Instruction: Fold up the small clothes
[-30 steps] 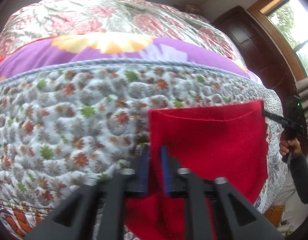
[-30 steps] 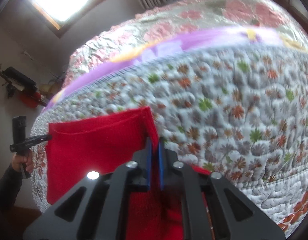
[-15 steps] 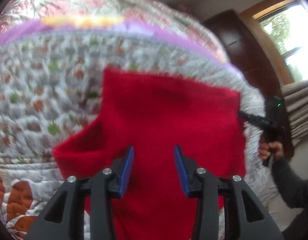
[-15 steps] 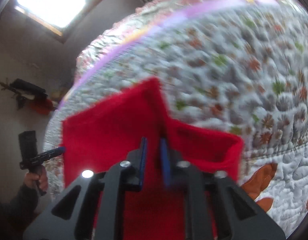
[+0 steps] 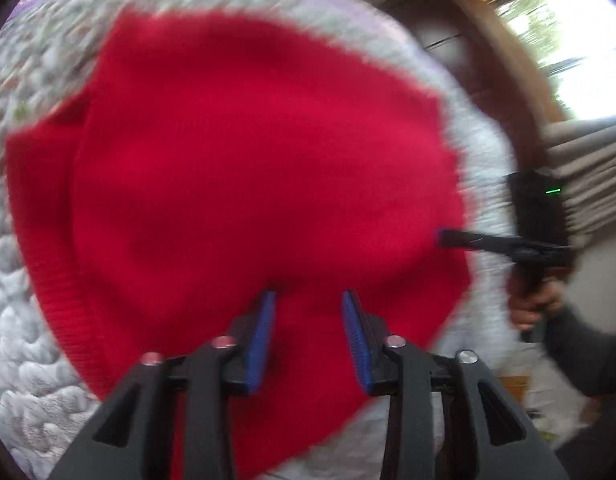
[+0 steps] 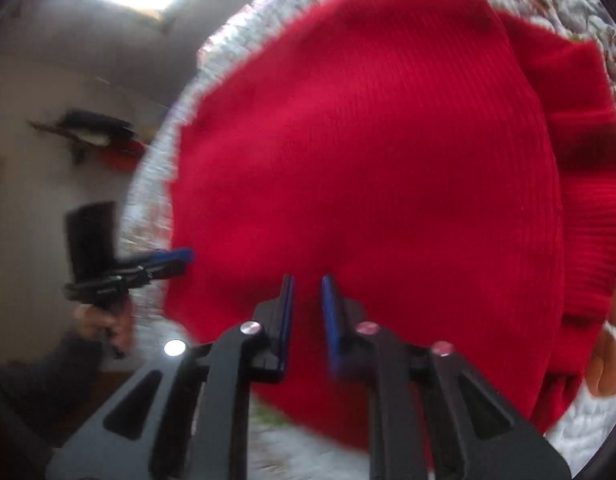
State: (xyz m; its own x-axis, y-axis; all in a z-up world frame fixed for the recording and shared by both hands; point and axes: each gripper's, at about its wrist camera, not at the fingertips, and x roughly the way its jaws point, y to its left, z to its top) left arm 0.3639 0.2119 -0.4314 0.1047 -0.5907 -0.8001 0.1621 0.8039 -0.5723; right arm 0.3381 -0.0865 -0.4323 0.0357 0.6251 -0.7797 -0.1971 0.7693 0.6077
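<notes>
Red ribbed knit garment (image 5: 248, 168) spread flat on white quilted floral bedspread (image 5: 24, 364), folded layer on top, ribbed hem band (image 6: 592, 216) showing on one side. Left tool (image 5: 308, 300) over near edge of garment, blue pads (image 5: 260, 336) spread apart, nothing between. Right tool (image 6: 307, 282) also over near edge, blue pads (image 6: 286, 312) parted by narrow gap, empty. Hand (image 5: 536, 304) in dark sleeve on right tool's handle. Both views motion-blurred.
</notes>
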